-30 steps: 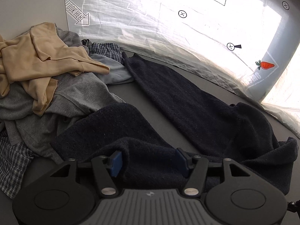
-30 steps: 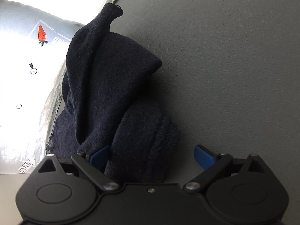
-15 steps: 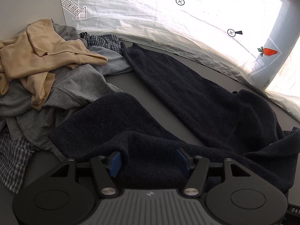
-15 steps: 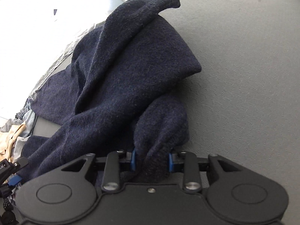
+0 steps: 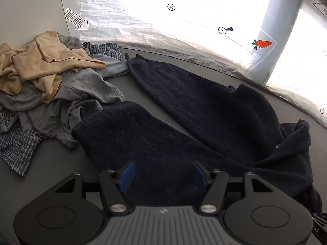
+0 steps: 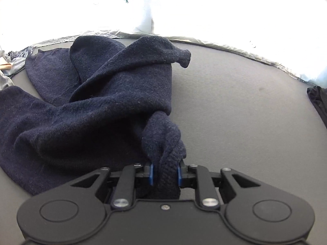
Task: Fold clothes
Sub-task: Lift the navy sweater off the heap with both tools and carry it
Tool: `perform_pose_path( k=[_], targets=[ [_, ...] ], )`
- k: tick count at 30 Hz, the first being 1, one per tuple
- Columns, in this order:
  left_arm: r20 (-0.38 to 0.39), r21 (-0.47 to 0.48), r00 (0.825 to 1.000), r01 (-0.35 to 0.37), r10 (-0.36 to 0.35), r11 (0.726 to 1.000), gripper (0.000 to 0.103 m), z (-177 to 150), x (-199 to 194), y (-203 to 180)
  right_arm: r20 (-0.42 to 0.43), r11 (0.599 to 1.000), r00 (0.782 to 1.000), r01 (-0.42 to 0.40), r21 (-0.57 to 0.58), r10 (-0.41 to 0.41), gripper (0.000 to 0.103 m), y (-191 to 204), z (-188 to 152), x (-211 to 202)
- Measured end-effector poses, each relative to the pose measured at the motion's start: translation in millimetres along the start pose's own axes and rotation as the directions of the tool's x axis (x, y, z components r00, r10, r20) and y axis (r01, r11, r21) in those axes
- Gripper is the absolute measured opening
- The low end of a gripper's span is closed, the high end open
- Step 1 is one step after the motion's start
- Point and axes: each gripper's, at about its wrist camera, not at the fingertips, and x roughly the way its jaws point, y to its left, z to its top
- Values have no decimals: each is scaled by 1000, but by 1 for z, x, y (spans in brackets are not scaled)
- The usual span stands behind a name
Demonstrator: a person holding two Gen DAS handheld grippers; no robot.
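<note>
A grey desk (image 5: 114, 85) runs up to a bright, crinkled white sheet (image 5: 184, 20) printed with arrows and a carrot sticker (image 5: 263, 43). The landmark here is the navy knit garment (image 5: 204, 106), sprawled across the middle of the desk with two long limbs reaching toward the sheet and a bunched mass at the end away from the heap of loose clothes (image 5: 47, 81), which lies just beside the limbs' far tips. The right tool (image 6: 165, 173) has its blue pads pinched tight on a thick ribbed edge of that bunched end, the cloth twisting up from the grip. The left tool (image 5: 163, 175) hovers over the nearer limb with its jaws spread wide and nothing between them, though knit lies right below. The garment is rumpled and crossed over itself, not squared into any fold. My judgement: good work here means flattening before folding, so the free tool should pinch only one layer of edge, and both should draw apart gently to take out the twist without dragging knit into the heap.
</note>
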Motion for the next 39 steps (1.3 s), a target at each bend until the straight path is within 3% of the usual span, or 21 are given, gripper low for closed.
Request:
perform_pose_path(
  k=[3,8,12,17,21,24,26,29,30,32,34,36,39],
  targets=[
    [-12,1,1000,5,-5,1000,62,-12,-6,-23,36,990,995,92,-110,-88,21,-35,-3,-1],
    [-39,29,999,14,-13,999,62,-24,-12,-69,-19,986,988,152,-67,-154,21,-128,26,19],
    [-13,66,1000,29,-28,997,65,-23,-14,-101,-67,979,977,200,-34,-202,22,-203,49,35],
    [-11,105,998,59,-59,993,66,-10,8,-144,-128,965,957,262,5,-259,33,-296,78,56],
    [-56,114,991,126,-120,986,66,11,29,-170,-179,965,972,186,183,-153,39,-320,84,54],
    [-133,28,963,241,-235,970,66,33,54,-184,-187,946,972,190,262,-143,50,-321,75,44],
    [-182,-66,926,324,-330,944,66,48,73,-189,-187,933,975,179,313,-124,52,-331,70,43],
    [-234,-205,856,420,-460,884,66,71,107,-202,-179,915,978,167,367,-107,54,-340,67,34],
    [-240,-225,843,433,-481,873,66,76,115,-207,-173,908,979,168,383,-108,54,-343,68,29],
    [-250,-236,830,447,-499,863,66,89,132,-218,-147,886,984,158,435,-103,57,-351,73,21],
    [-265,-223,828,447,-495,866,66,97,146,-230,-103,851,992,121,510,-79,61,-362,79,15],
    [-287,-241,818,443,-499,864,66,102,162,-238,-42,790,999,18,613,9,62,-374,83,21],
    [-320,-336,785,429,-530,838,66,103,185,-244,32,615,978,-155,773,207,62,-382,85,54]
  ],
)
